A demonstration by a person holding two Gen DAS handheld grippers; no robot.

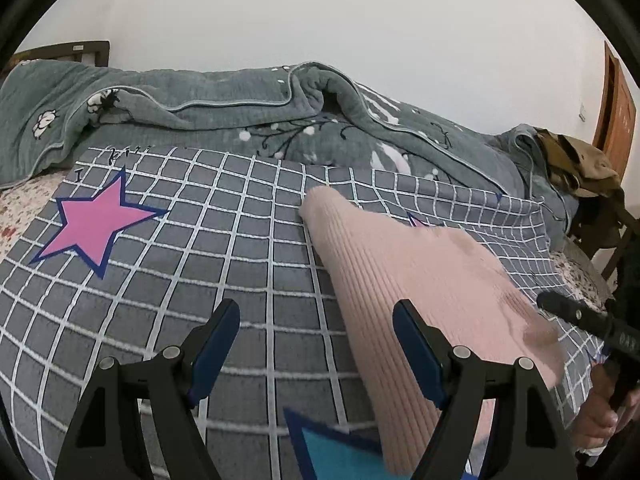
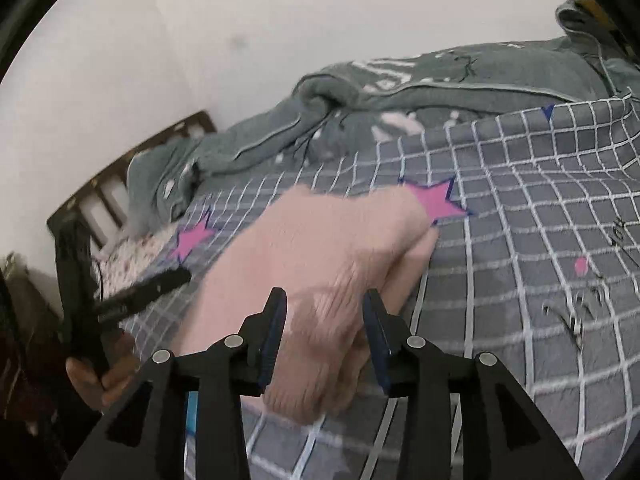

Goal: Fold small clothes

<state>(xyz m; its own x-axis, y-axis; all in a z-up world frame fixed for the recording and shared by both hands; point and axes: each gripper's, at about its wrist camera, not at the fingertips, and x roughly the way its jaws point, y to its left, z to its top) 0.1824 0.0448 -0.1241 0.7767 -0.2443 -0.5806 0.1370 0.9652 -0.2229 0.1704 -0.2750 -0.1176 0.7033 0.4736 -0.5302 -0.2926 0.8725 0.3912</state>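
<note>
Pink ribbed knit garment [image 1: 404, 276] lies on the grey grid-patterned bedspread with pink stars [image 1: 168, 280], toward the bed's near edge. Long axis runs from the near edge diagonally away toward the green-grey floral quilt [image 1: 224, 120] bunched along the far edge.

Left gripper [image 1: 316, 344]: fingers spread, empty; garment lies to their right, right fingertip over its edge.

Right gripper [image 2: 325, 330]: fingers apart, straddling a raised fold; contact unclear. Judged nearer.

No containers visible.

Open checked bedspread [image 1: 168, 280] fills the left and centre of the left wrist view; a rumpled grey quilt [image 1: 224, 112] walls off the upper edge.
</note>
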